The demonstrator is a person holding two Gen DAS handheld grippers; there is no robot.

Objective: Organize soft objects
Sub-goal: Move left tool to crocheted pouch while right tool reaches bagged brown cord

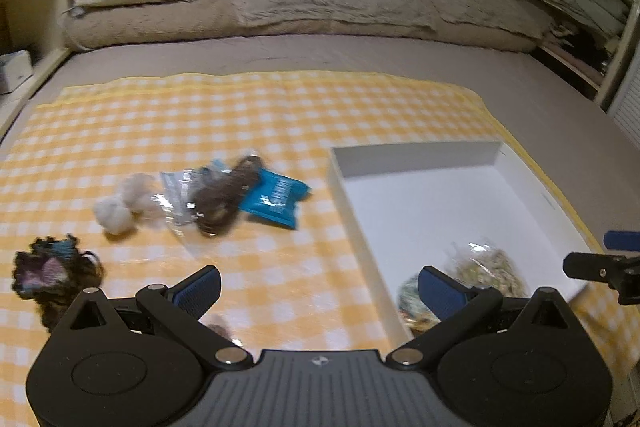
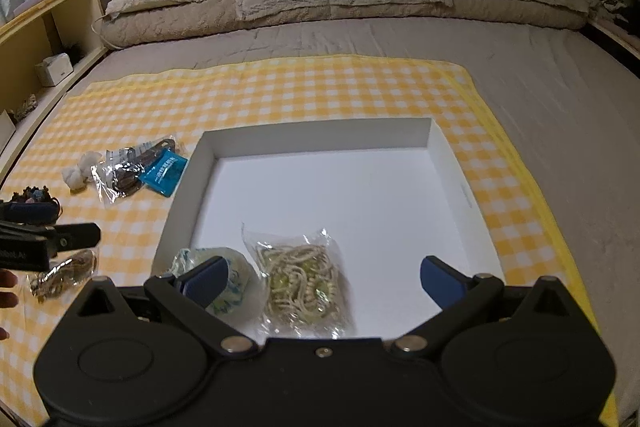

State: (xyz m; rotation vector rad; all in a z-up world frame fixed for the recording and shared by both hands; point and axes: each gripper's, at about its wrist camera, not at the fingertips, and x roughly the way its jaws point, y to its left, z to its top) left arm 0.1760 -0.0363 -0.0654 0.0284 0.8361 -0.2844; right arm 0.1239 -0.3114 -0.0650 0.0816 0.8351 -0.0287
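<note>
**Both grippers empty over checked cloth; two packets lie in the white box**

Visibility: the left wrist view is motion-blurred, so the loose items on the yellow-and-white checked cloth lose detail. The right wrist view is sharp. The left gripper has its blue-padded fingers spread wide, holding nothing. The right gripper likewise stands wide apart and empty, poised over the near wall of the shallow white cardboard box.

In that box, at the near edge, lie a clear bag of cream cord and a round pale blue-green wrapped bundle, the latter partly hidden behind the right gripper's left finger.

Outside, left of the box: a bright blue foil packet, a clear bag of dark brown cord overlapping it, white fluffy balls, a dark frilly scrunchie, and a small bag of tan string near the left gripper.

The far half of the box floor is bare.
</note>
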